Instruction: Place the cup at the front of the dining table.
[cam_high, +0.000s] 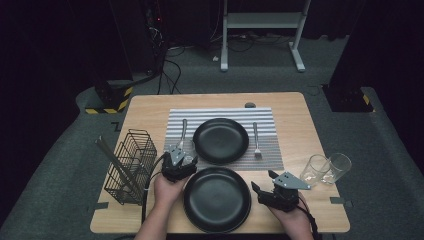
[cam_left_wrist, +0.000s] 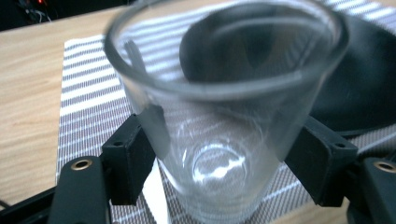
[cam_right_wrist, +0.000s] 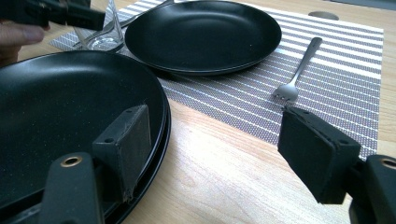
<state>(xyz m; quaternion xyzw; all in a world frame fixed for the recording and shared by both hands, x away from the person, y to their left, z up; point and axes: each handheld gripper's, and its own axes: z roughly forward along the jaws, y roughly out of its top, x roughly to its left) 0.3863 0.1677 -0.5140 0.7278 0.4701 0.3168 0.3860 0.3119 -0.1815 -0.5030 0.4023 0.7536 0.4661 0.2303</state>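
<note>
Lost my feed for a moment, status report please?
Left gripper shut on glass, at placemat's near-left corner. Right gripper open, empty, beside near plate. Far plate and spoon close by the glass.

The table is evenly lit from above while the surroundings are left dark; the glass is rendered blurred; highlights are seen at its base.
</note>
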